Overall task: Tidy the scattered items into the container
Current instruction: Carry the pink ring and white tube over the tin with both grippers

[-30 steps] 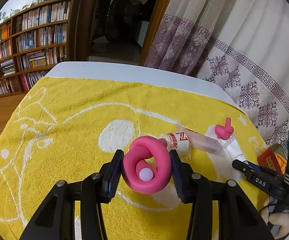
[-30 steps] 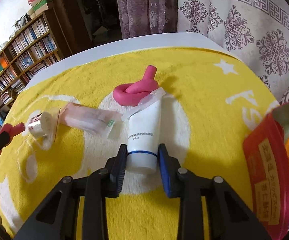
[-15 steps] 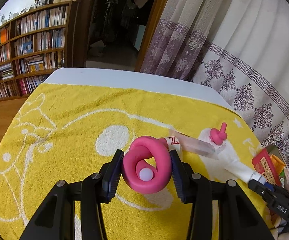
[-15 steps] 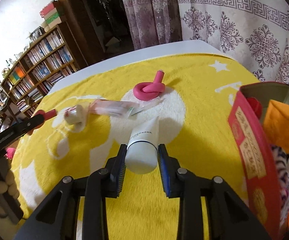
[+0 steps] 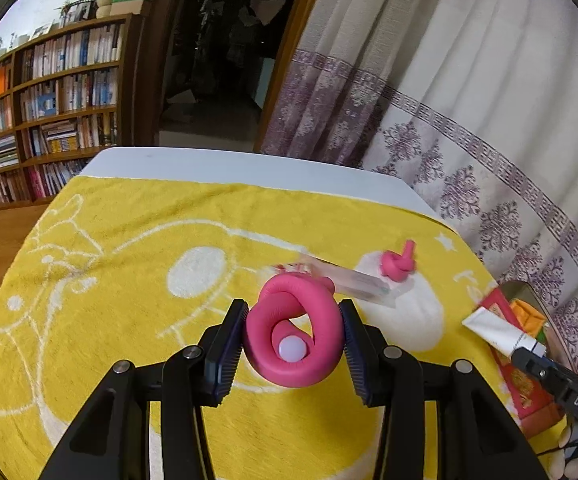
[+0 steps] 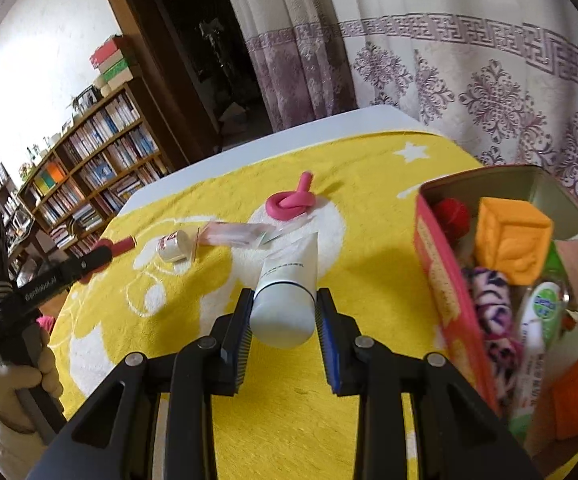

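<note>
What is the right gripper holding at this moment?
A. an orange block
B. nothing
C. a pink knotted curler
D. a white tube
D: in the right wrist view the right gripper is shut on the white tube, lifted off the yellow towel beside the tin.

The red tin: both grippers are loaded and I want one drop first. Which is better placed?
Right. The right gripper, holding the white tube, is beside the red tin; the left gripper with its pink loop is farther away.
</note>
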Demonstrator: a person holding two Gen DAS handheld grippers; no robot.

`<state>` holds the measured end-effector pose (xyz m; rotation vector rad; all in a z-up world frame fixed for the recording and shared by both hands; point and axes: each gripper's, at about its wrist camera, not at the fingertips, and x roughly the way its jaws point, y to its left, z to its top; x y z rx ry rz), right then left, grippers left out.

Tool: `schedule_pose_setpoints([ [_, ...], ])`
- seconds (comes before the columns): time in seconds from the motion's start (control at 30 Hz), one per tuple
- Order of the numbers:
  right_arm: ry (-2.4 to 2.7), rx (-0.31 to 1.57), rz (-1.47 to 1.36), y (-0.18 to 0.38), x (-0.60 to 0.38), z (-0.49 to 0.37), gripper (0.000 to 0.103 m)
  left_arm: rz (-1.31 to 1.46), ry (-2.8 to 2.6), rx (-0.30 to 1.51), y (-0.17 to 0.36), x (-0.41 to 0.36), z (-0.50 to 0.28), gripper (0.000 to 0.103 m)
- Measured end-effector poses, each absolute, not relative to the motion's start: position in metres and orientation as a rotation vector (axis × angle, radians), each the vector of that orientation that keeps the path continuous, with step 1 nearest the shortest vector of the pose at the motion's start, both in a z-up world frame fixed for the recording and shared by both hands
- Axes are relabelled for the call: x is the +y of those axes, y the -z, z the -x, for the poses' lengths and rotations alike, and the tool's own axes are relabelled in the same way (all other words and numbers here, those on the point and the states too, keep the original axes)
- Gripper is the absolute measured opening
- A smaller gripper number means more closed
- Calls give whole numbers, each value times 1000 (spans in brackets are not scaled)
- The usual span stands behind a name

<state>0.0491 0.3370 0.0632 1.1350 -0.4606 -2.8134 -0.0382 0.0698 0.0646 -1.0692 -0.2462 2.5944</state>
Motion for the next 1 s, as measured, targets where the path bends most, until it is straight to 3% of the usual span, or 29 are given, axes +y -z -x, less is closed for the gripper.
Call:
schedule_pose_setpoints([
  [1.0, 3144, -717, -927, -94, 490, -136, 33, 908, -2204, 45, -111, 299, -25, 48],
])
